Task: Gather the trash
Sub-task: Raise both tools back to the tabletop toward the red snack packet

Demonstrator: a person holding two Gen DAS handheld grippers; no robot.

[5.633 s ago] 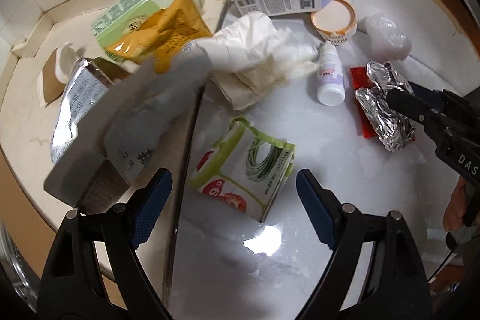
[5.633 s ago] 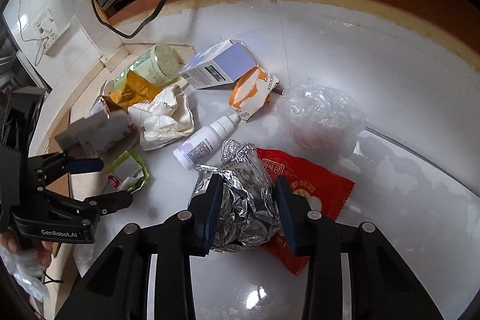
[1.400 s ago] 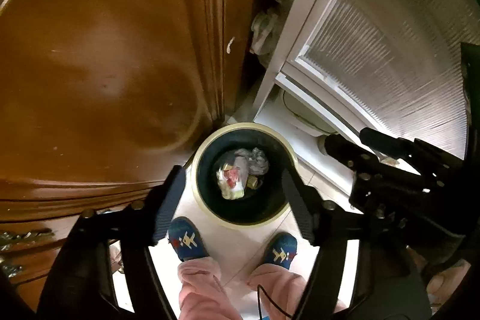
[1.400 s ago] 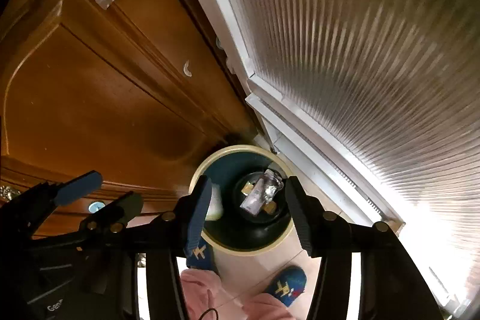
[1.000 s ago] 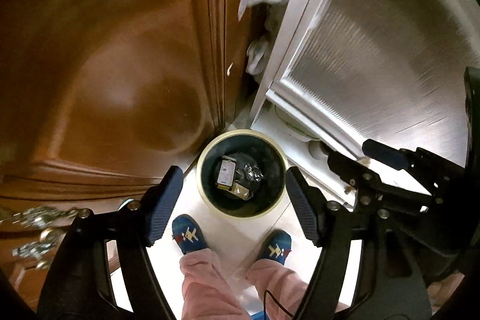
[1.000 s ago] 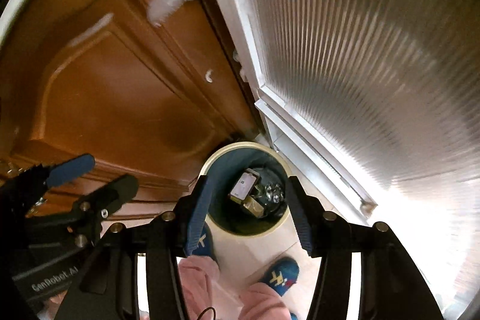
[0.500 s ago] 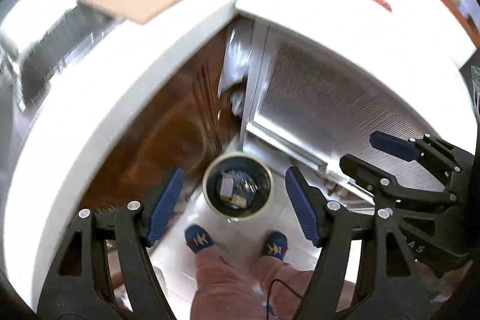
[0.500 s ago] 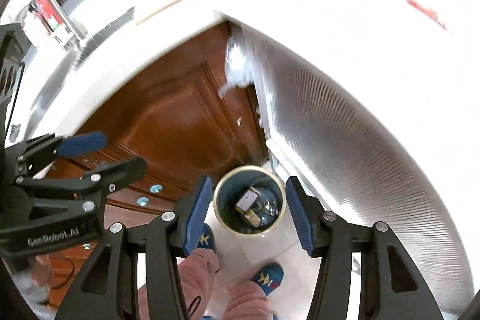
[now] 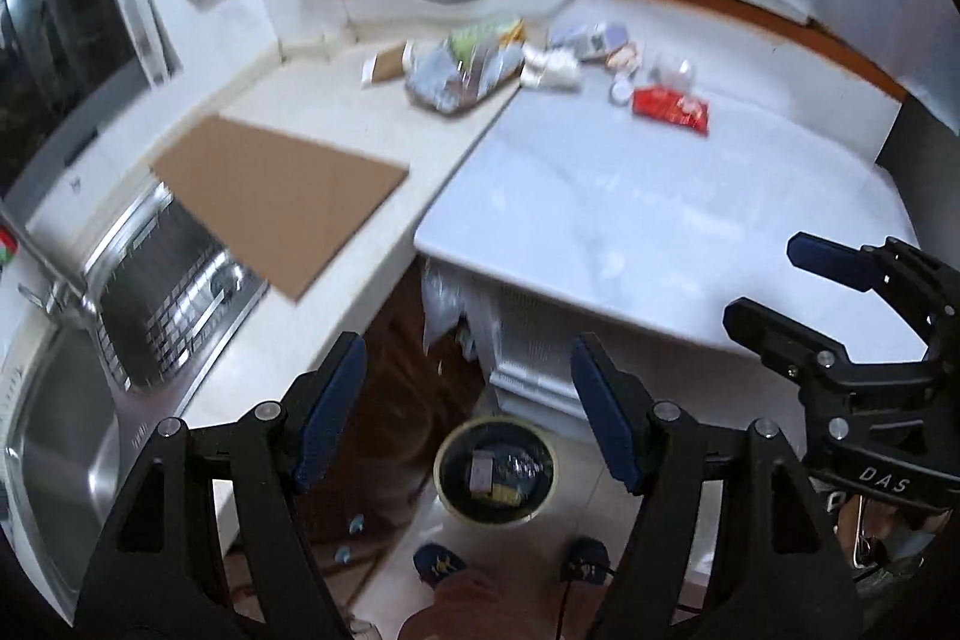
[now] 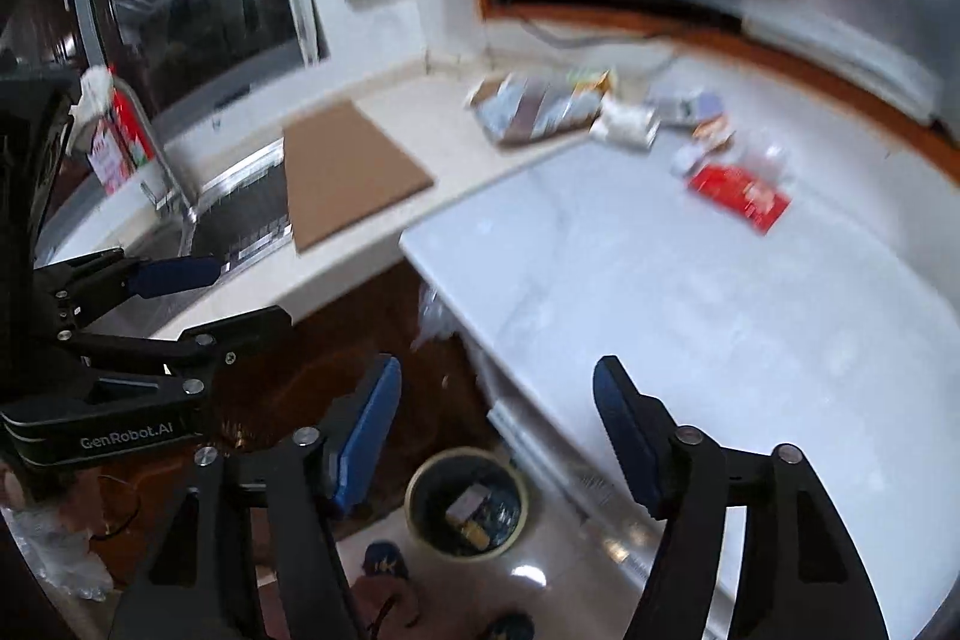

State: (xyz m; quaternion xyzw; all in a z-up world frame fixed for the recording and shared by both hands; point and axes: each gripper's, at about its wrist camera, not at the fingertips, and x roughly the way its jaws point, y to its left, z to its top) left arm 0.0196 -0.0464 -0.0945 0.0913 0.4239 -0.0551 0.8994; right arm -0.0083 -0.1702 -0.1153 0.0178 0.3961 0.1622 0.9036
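Observation:
A round trash bin (image 9: 495, 471) with a cream rim stands on the floor below the counter and holds a small carton and foil; it also shows in the right wrist view (image 10: 467, 505). My left gripper (image 9: 469, 409) is open and empty, high above the bin. My right gripper (image 10: 497, 433) is open and empty too; it shows in the left wrist view (image 9: 774, 283) at the right. A blurred pile of trash (image 9: 480, 67) lies at the far back of the white counter (image 9: 630, 196), with a red wrapper (image 9: 671, 109) beside it, also in the right wrist view (image 10: 739, 196).
A brown cardboard sheet (image 9: 282, 196) lies on the counter over a steel sink (image 9: 90, 412). A wooden cabinet door (image 10: 312, 370) is below. My blue slippers (image 9: 439, 563) stand by the bin. A red-and-white carton (image 10: 114, 142) stands by the tap.
Both grippers have risen from just above the bin and tilted up, so the counter and trash pile are back in view. The carton and foil held earlier now lie in the bin.

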